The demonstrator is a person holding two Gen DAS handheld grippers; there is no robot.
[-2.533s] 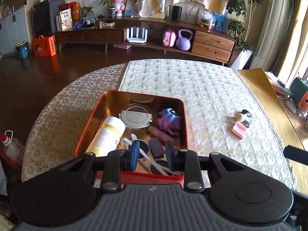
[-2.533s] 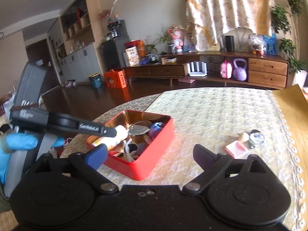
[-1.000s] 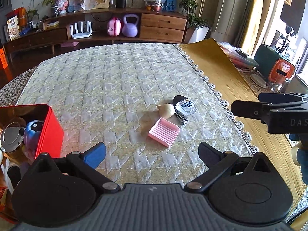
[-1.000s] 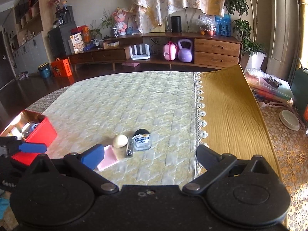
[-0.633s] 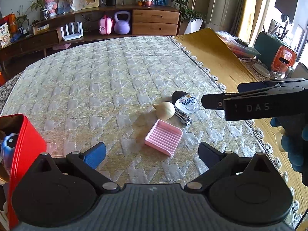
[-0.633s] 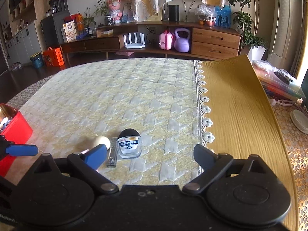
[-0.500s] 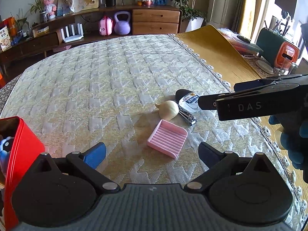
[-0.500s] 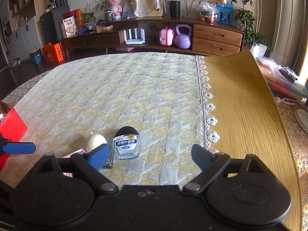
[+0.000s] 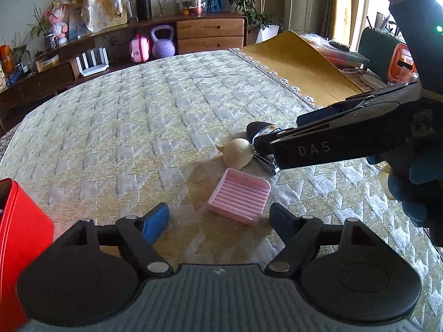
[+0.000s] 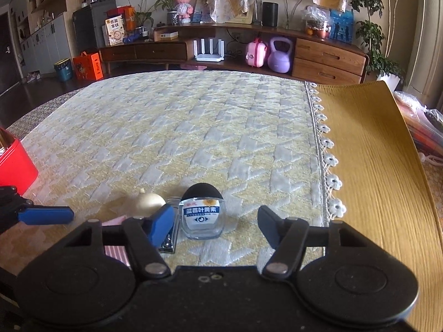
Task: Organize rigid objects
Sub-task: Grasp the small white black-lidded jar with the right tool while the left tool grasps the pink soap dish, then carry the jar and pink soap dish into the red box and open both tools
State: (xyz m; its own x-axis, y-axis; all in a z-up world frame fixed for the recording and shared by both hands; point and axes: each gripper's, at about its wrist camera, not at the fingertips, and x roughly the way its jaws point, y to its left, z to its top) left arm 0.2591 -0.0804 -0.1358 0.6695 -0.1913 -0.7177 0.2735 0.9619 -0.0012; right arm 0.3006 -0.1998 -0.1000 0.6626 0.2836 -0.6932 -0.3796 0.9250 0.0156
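Quilted surface point(image 10: 210, 138) now shows right gripper point(image 10: 211, 221) moved in, fingers apart around the small bottle point(image 10: 203, 215), left gripper point(image 9: 218, 218) likewise spread, ready to grasp.

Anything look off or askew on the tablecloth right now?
Nothing damaged or spilled. Four loose items sit in one tight cluster: small clear glass bottle with black cap, metal nail clipper, cream bulb-shaped object and pink ridged tray, which lies at an angle to the rest.
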